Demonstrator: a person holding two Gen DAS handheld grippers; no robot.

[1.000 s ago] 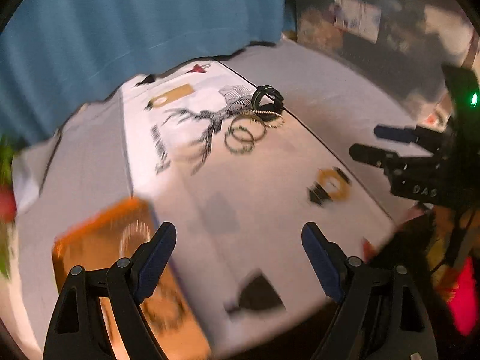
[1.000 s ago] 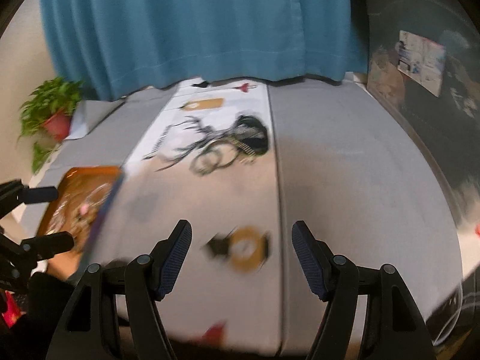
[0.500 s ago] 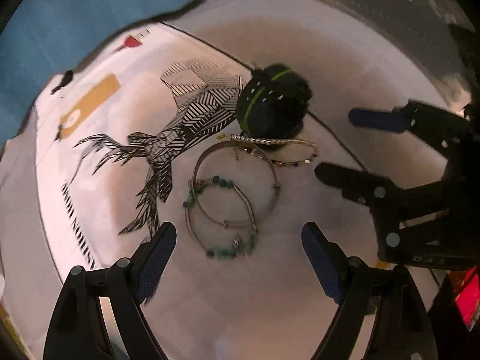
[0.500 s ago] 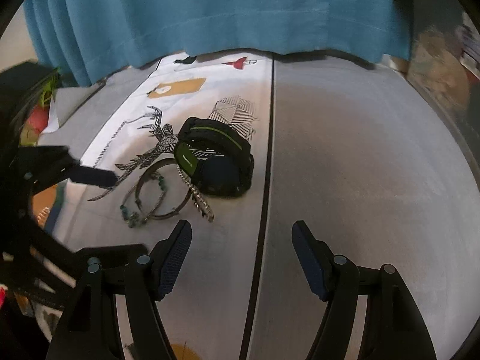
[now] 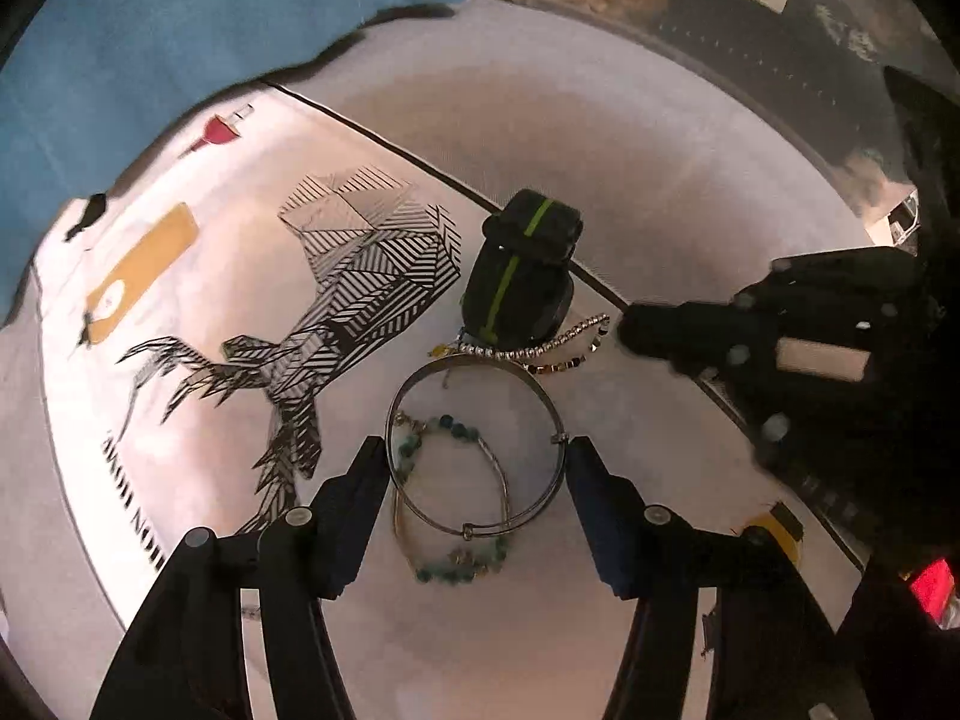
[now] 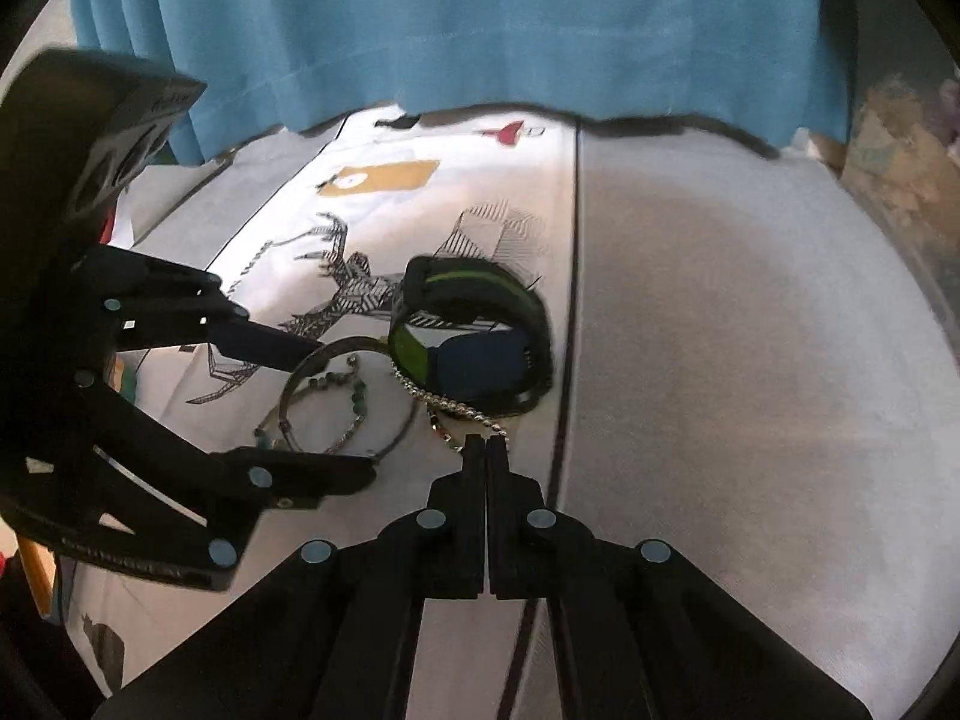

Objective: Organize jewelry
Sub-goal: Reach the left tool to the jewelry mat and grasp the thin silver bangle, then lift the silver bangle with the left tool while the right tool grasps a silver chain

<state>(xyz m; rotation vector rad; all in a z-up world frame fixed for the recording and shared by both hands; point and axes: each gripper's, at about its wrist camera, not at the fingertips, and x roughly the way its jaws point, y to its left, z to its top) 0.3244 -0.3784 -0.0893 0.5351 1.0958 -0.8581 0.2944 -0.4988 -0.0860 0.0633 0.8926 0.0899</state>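
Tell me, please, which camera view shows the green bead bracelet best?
The left wrist view: the green bead bracelet lies almost whole below the camera, overlapping the metal bangle. In the right wrist view the bracelet is small, oblique and partly hidden behind the left tongs.

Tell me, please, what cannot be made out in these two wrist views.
- Right wrist view: the right gripper is shut at the end of the silver chain. Whether it pinches a link is too small to tell.
- Left wrist view: the left gripper has just been closing its jaws with the bangle between them. Whether the pads press it yet is unclear.
- Left wrist view: a yellow-and-black thing is mostly hidden behind the grippers' dark frames.
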